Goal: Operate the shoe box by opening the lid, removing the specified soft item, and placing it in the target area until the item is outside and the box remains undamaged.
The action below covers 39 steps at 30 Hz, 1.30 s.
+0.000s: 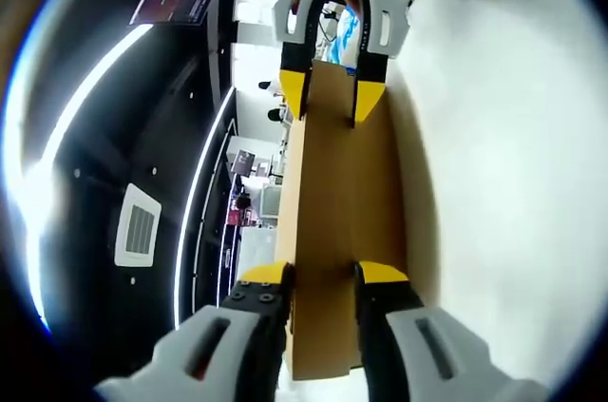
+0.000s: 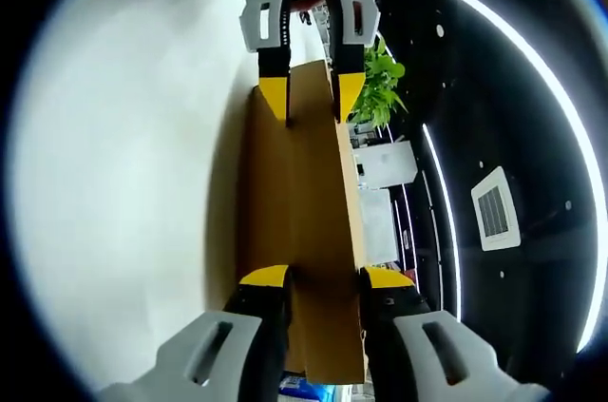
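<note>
Dark ceiling (image 2: pixel 532 117), light strips (image 2: pixel 513 50), vent (image 1: pixel 138 226), plant (image 2: pixel 378 88).

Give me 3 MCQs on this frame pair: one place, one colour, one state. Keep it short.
1. Where does the right gripper hold the cardboard lid, seen from the left gripper view?
A. at the lid's far end
B. beside the left gripper
C. under a table

2. What colour are the fingertips?
A. red
B. yellow
C. blue

3. What is the left gripper doing?
A. hanging open, clear of the lid
B. closed on a cloth
C. closed on the lid's edge

Answers: 1 A, it clamps the end opposite the left gripper. 2 B, yellow tips show on all jaws. 3 C, its jaws straddle the lid's near end.
</note>
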### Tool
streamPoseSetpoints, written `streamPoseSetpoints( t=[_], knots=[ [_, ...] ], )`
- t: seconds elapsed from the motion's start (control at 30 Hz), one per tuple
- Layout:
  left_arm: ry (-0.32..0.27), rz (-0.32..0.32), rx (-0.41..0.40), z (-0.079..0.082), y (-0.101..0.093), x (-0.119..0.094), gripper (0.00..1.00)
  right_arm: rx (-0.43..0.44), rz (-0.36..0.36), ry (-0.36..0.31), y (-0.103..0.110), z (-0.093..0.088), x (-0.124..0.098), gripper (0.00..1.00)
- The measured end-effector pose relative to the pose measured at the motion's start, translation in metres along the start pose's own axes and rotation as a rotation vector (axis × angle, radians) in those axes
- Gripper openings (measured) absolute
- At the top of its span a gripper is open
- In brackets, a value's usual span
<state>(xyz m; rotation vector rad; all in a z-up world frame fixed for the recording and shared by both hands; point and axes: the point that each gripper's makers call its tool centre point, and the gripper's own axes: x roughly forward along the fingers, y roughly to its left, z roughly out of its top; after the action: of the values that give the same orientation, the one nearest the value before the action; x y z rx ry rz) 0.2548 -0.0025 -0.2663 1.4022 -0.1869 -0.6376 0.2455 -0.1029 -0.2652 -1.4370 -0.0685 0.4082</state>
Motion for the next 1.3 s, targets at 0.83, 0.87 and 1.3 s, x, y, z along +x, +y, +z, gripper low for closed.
streamPoseSetpoints(
  t=[0.83, 0.87, 1.3],
  knots=[
    [-0.035, -0.001, -0.022, 0.024, -0.009, -0.023, 0.27, -0.004, -0.019, 0.008, 0.007, -0.003, -0.03, 0.28],
    [-0.036, -0.001, -0.021, 0.026, -0.01, -0.025, 0.27, -0.004, -0.019, 0.009, 0.007, -0.003, -0.031, 0.28],
    [-0.057, 0.009, -0.018, 0.041, -0.012, -0.042, 0.18, -0.004, -0.035, 0.011, 0.012, -0.001, -0.05, 0.27]
  ],
)
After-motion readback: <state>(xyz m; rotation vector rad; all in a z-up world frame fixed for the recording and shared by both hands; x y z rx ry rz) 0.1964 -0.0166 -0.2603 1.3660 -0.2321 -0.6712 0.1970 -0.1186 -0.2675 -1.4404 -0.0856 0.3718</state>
